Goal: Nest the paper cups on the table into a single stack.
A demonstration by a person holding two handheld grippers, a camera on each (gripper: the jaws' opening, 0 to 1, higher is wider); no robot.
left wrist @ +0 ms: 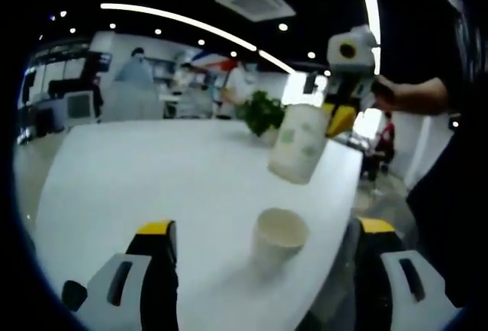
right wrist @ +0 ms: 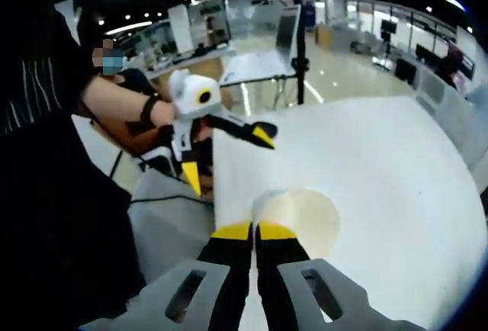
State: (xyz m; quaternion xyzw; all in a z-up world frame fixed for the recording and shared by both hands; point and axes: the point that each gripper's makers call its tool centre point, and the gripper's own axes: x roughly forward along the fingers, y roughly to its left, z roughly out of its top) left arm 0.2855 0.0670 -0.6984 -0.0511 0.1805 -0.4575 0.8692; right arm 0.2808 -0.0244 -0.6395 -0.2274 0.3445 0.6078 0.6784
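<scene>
Right gripper [right wrist: 252, 231] is clamped on a paper cup [right wrist: 305, 216], up above the white table [left wrist: 168, 171]. Left gripper [left wrist: 263, 239] is wide open, empty, around the upright cup [left wrist: 279, 236].

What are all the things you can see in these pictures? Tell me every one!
Paper cup on table: one, cream-white, upright, open mouth up, between the left gripper's jaws.
Held paper cup: one, white with pale green marks, in the air above the table, tilted, pinched by the right gripper.
Table: one, white.
Plant: one, green, at the table's far edge.
Ceiling lights: several, white, strips and spots.
People: a few, blurry, far behind the table.
Left gripper: black and grey, yellow tips, jaws wide apart.
Right gripper: same colours, jaws closed on the held cup's rim.
</scene>
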